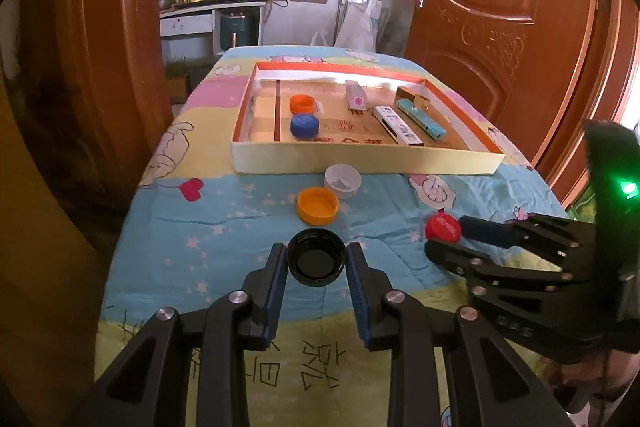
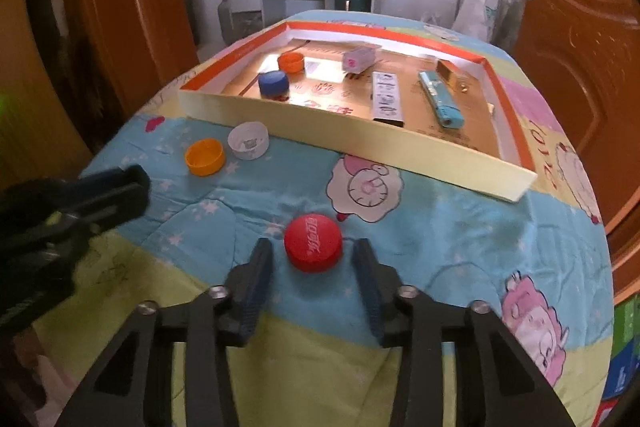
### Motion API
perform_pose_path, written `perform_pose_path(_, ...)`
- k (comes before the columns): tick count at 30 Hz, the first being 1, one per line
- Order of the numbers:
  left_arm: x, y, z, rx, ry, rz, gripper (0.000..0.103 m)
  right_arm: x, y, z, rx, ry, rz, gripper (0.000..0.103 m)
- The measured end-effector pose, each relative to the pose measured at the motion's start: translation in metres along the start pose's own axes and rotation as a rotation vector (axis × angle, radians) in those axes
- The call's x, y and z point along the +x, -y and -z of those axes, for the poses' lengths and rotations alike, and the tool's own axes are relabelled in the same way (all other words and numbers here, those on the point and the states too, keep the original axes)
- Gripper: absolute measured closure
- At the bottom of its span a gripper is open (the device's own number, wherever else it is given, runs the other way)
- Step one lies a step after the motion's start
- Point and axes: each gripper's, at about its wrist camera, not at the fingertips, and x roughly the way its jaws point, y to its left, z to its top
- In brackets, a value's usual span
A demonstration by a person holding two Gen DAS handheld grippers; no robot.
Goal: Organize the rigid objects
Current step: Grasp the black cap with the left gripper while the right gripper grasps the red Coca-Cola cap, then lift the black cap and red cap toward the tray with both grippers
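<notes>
So far: we judge the sorting roughly half done, with four caps outside the tray and several things already in it.
Black cap [image 1: 316,257]: we see it open side up on the near part of the cloth, between the pads of our left gripper [image 1: 316,265], which touch or all but touch its rim; the jaws stand narrow and we take it as gripped.
Red cap [image 2: 313,242]: it sits top up, right of the black cap, between the fingers of our right gripper [image 2: 313,259]; a gap shows on both sides, so these jaws are narrow but not pressing on it.
Orange cap [image 1: 318,205]: open side up, just beyond the black cap, untouched.
White cap [image 1: 342,180]: just beside the orange cap and close to the tray's near wall, also waiting.
Tray [image 1: 360,163]: the shallow cardboard tray lies at the far middle of the table.
Already inside, left: another orange cap [image 1: 302,103] and a blue cap [image 1: 305,125], near a divider strip.
Already inside, right: a small pink-ended box [image 1: 356,98], a long white box [image 1: 398,125], a blue packet [image 1: 422,117] and a gold box [image 1: 414,95].
Left to do: we reckon all four loose caps must join the two at the tray's left.
Cloth [image 1: 224,227]: a cartoon-print cover lies under everything.
</notes>
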Motion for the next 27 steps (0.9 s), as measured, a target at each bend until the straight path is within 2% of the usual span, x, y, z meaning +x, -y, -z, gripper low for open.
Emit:
perform_pose_path(12, 0.0, 0.005, -0.001, 0.004, 0.004, 0.011, 0.072, -0.004, -0.004, -0.003, -0.02, 0.012, 0.0, 0.072)
perform_pose_path(27, -0.022, 0.012, -0.017, 0.006, 0.064, -0.013, 0.072, -0.05, 0.008, -0.014, 0.007, 0.107, 0.018, 0.072)
